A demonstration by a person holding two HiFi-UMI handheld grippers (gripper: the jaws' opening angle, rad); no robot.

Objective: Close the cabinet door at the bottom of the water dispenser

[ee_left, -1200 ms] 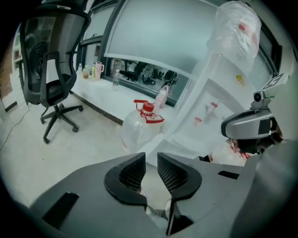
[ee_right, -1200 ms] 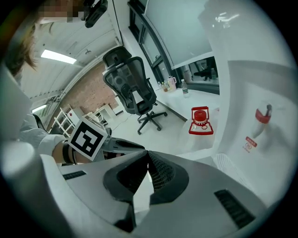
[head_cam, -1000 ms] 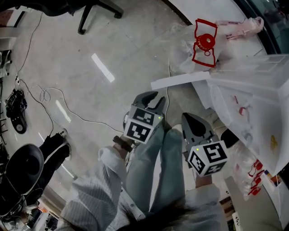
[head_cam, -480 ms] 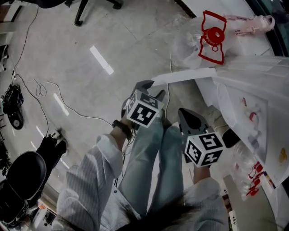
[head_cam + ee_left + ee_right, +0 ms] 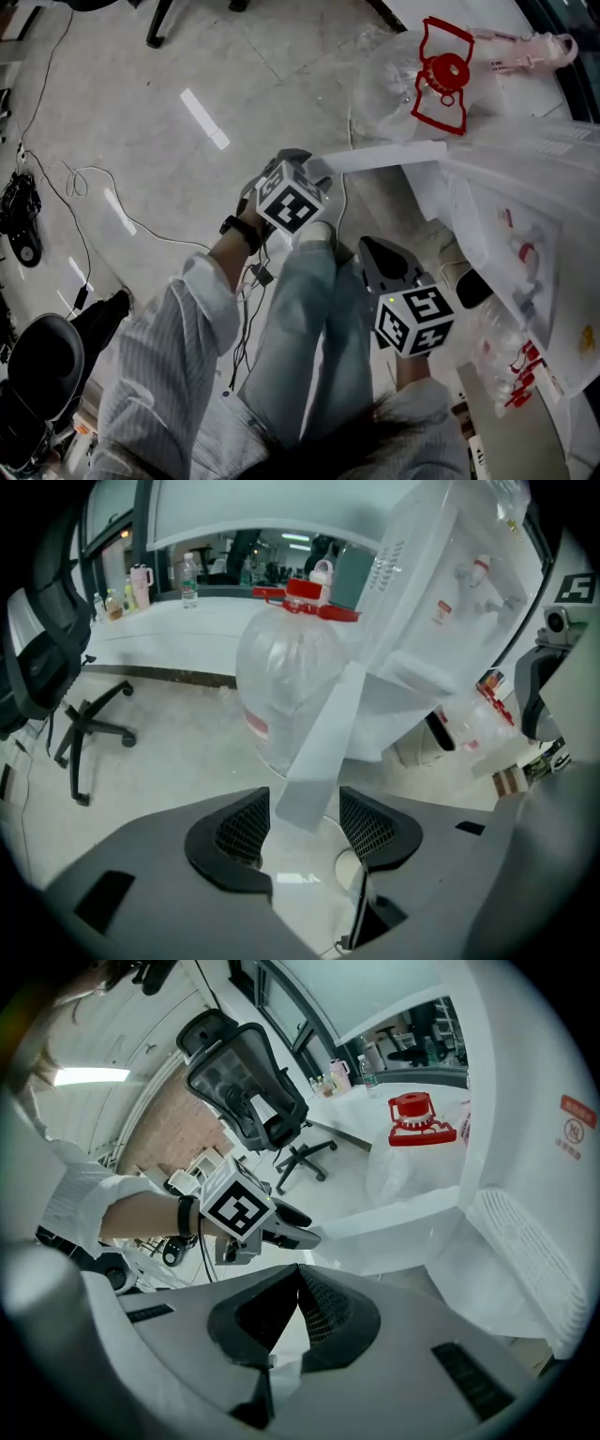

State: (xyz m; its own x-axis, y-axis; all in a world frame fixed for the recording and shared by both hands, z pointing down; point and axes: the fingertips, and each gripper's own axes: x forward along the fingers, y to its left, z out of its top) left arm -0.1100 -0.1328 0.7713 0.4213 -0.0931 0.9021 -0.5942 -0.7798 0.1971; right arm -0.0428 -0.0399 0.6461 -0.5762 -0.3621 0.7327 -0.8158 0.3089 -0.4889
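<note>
Gaping at its widest, the left gripper (image 5: 307, 829) has just been opening its jaws, and the free edge of the flat white cabinet door (image 5: 323, 733) stands between the ribbed black pads (image 5: 246, 825) with a little daylight on either side, so nothing is clamped. That door is a thin, smooth panel swung out from the foot of the tall white water dispenser (image 5: 525, 187), whose body is wrapped in crinkled clear plastic film printed with small red marks. The right gripper (image 5: 298, 1274) sits lower and nearer the person, just beside the dispenser, its grey jaws drawn together at the tips with nothing held. Behind the door rests a big rounded water bottle of clear plastic (image 5: 291, 686), topped with a red cap and handle (image 5: 305, 591). Each gripper carries a white cube with black square markers, and the left wrist wears a black band (image 5: 242, 232) below a pale striped sleeve (image 5: 169, 366); blue denim legs (image 5: 300, 319) fill the space between the two tools. Underfoot lies a glossy pale grey floor (image 5: 141, 94) that mirrors long ceiling lights, with thin cables (image 5: 94, 187) looping across it. A black mesh-backed office chair on castors (image 5: 246, 1077) stands well apart, near a long white counter under windows.
</note>
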